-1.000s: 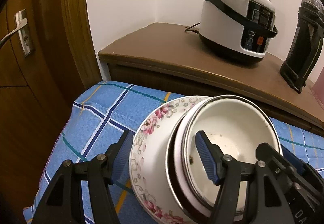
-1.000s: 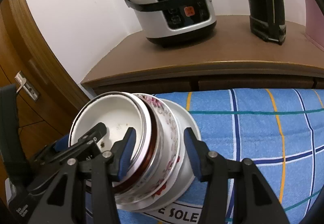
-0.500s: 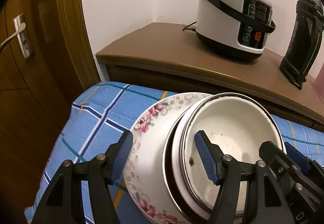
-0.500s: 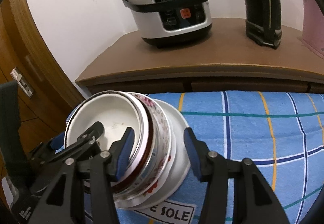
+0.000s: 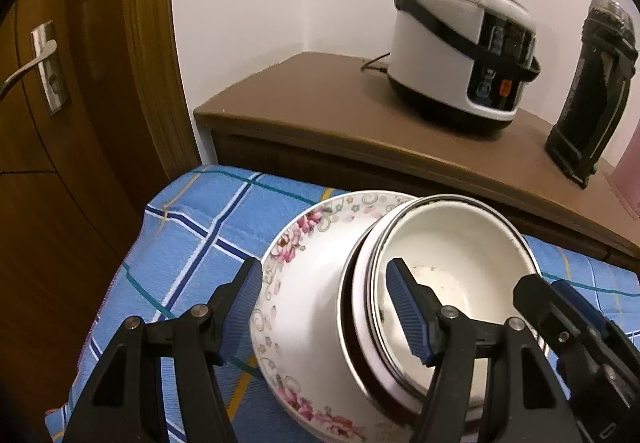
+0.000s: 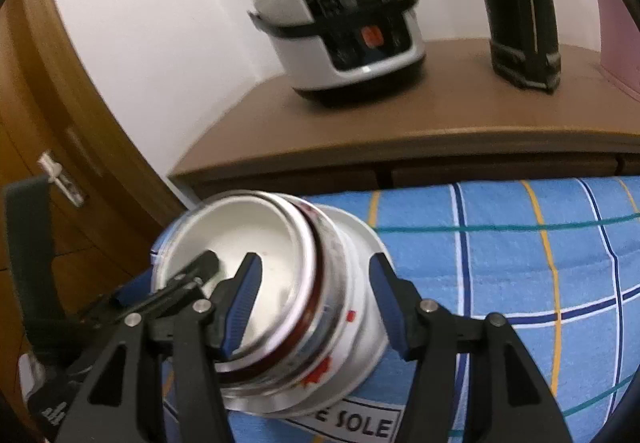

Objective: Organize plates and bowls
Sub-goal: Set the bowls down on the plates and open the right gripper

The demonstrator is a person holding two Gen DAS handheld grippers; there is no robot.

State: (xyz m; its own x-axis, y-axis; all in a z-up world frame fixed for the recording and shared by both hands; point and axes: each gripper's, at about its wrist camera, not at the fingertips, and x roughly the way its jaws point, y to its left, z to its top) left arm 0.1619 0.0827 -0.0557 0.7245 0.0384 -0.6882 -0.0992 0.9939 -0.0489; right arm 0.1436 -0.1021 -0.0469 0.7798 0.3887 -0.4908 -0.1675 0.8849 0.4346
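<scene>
A stack of nested bowls and plates is held between both grippers above the blue checked cloth [image 5: 208, 227]. In the left wrist view a floral-rimmed bowl [image 5: 304, 283] holds a dark-rimmed dish and a white enamel bowl [image 5: 452, 255] on top. My left gripper [image 5: 324, 307] is shut on the stack's left side, one finger outside, one inside the white bowl. My right gripper [image 6: 316, 303] is shut on the stack's [image 6: 288, 251] right side in the same way. The stack is tilted.
A brown wooden cabinet [image 5: 320, 111] stands behind the cloth, with a white rice cooker [image 5: 460, 55] and a black upright appliance [image 5: 588, 91] on top. A wooden door with a metal handle [image 5: 36, 63] is at the left. A pink object [image 6: 616, 19] sits at far right.
Both grippers have lifted and tilted the stack higher off the cloth. The right wrist view is now blurred from motion.
</scene>
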